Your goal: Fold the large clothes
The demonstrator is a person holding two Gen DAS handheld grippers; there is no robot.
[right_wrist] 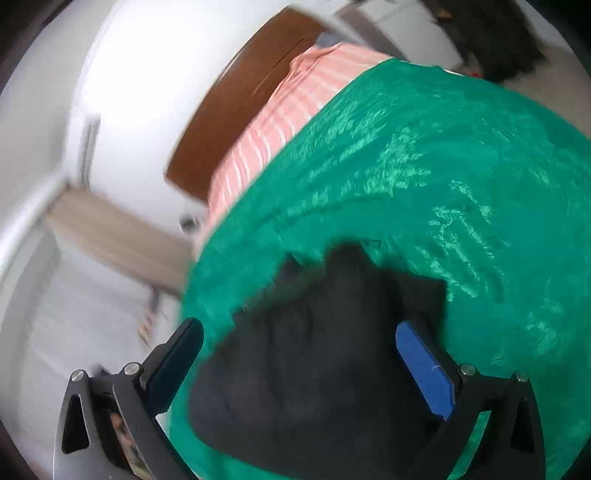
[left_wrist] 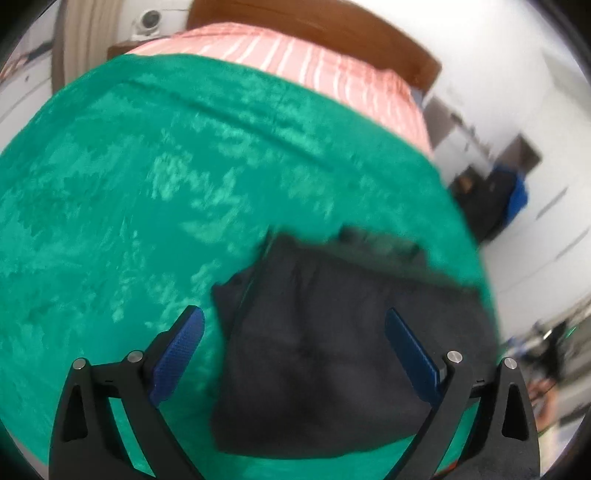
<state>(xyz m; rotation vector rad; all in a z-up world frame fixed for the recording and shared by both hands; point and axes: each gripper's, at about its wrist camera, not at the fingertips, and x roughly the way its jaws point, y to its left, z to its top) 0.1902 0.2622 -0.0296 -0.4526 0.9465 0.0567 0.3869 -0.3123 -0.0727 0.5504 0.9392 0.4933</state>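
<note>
A dark navy garment [left_wrist: 317, 354] lies folded in a compact bundle on a green blanket [left_wrist: 129, 206] spread over the bed. My left gripper [left_wrist: 295, 321] hovers above it, open wide, its blue pads [left_wrist: 177, 350] clear of the cloth. In the right wrist view the same dark garment [right_wrist: 314, 362] lies below my right gripper [right_wrist: 299, 332], which is also open wide with nothing between its blue pads [right_wrist: 424, 369]. Both views are blurred.
A pink striped bedcover [left_wrist: 295, 55] shows beyond the green blanket, against a brown wooden headboard [left_wrist: 332, 22]. The bed's edge drops off to a white floor [left_wrist: 535, 221] on the right. A dark bag [left_wrist: 495, 199] stands by white furniture.
</note>
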